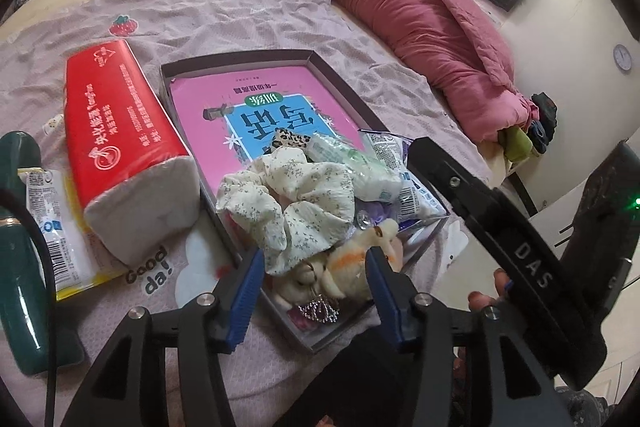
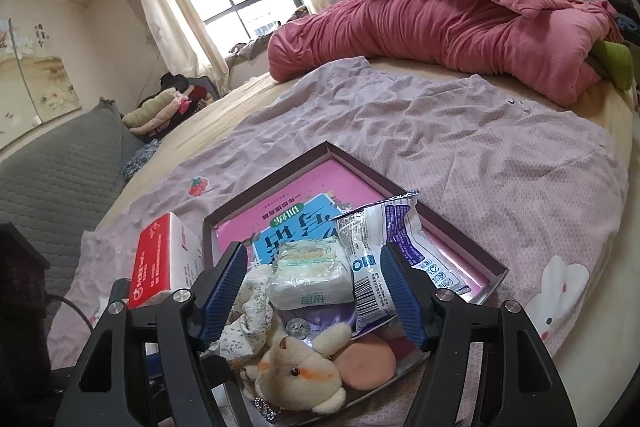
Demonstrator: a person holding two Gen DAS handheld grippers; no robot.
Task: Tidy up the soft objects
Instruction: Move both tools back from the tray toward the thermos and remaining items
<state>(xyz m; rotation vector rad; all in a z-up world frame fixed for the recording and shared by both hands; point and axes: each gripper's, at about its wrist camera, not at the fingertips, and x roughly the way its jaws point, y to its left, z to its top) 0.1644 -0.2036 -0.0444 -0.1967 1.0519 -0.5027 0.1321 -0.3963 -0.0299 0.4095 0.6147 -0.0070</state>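
the left gripper (image 1: pixel 316 273) hangs w/ its blue pads apart, jaws spread, nothing pinched; no earlier frame to compare. right below & between its fingers sits a cream plush toy (image 1: pixel 340 275) w/ a small sparkly keychain charm (image 1: pixel 320 309) at the near end of a shallow dark-rimmed box (image 1: pixel 240 57). just ahead of the tips lies a cream floral scrunchie (image 1: pixel 288 203), loose on the pile, touching neither pad as far as the view shows. past it: a leopard-print scrap (image 1: pixel 290 139), a wrapped tissue pack (image 1: pixel 360 163) and a white-blue snack bag (image 1: pixel 416 195), all inside the box on top of a pink book (image 1: pixel 256 95). left of the gripper, outside the box, a red tissue brick (image 1: pixel 124 143) lies on the lilac sheet (image 1: pixel 248 7); further left a yellow-white packet (image 1: pixel 60 239) and a dark green bottle (image 1: pixel 20 259). right of it the other tool's black body w/ a person's fingertips (image 1: pixel 486 293) on it. the right gripper (image 2: pixel 314 293) is also spread wide, holding nothing; the tissue pack sits between its fingers w/ gaps each side, the snack bag lies against or just behind the right finger, can't tell which. below its tips: the plush toy and a pink round pad (image 2: pixel 366 361). far ahead, a rolled pink duvet (image 2: pixel 460 27) across the bed.
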